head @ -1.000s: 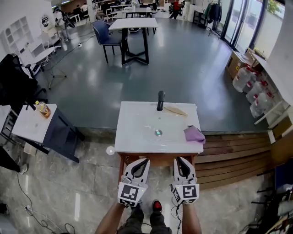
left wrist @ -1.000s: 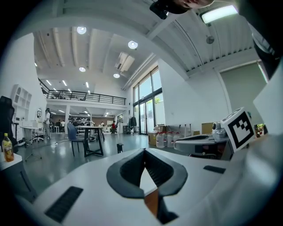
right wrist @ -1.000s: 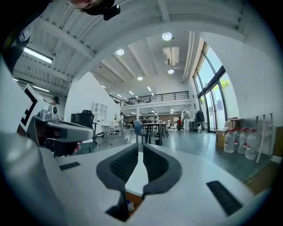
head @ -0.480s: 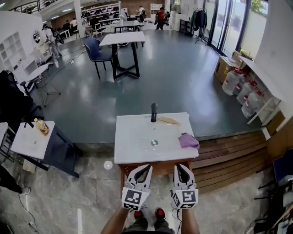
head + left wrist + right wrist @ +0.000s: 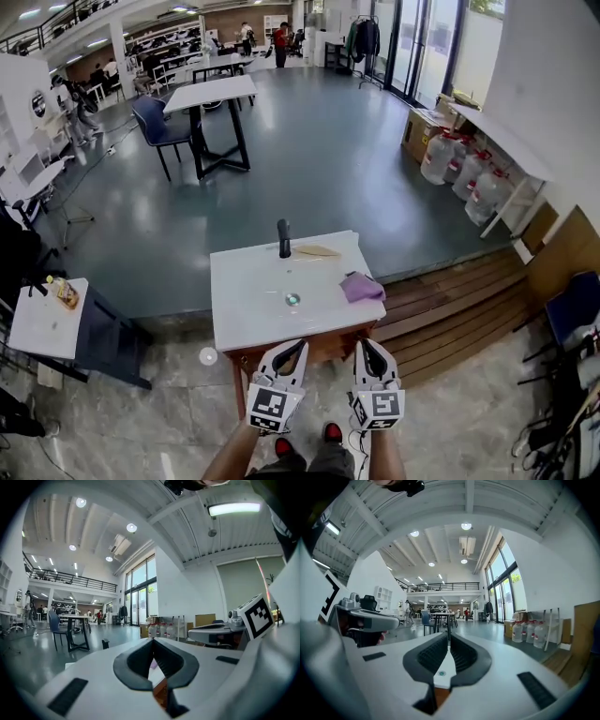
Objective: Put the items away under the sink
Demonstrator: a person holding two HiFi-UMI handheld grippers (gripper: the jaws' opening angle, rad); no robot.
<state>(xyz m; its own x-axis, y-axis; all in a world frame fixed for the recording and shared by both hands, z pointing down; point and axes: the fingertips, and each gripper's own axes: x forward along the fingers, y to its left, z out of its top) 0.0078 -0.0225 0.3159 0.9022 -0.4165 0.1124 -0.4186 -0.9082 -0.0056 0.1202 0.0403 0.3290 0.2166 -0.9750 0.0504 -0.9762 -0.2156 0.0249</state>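
Both grippers are held low, side by side, just short of the sink's near edge. Left gripper (image 5: 294, 346): jaw tips pressed together, nothing between them. Right gripper (image 5: 364, 343): jaws have just been closing, tips now meet, also empty. Sink (image 5: 234, 319): white top on a wooden cabinet; whether its front is open cannot be told. The basin holds only the drain (image 5: 292, 300). Purple cloth (image 5: 361, 287) lies crumpled on the sink's right rim, well apart from both grippers. Black faucet (image 5: 283, 238) stands upright at the back edge. Just right of it lies a flat tan item (image 5: 317, 250), long axis roughly along that edge; which end leads is unclear. Far right, by the wall: clear jugs (image 5: 457, 161), contents unreadable, beside a cardboard box (image 5: 419, 132).
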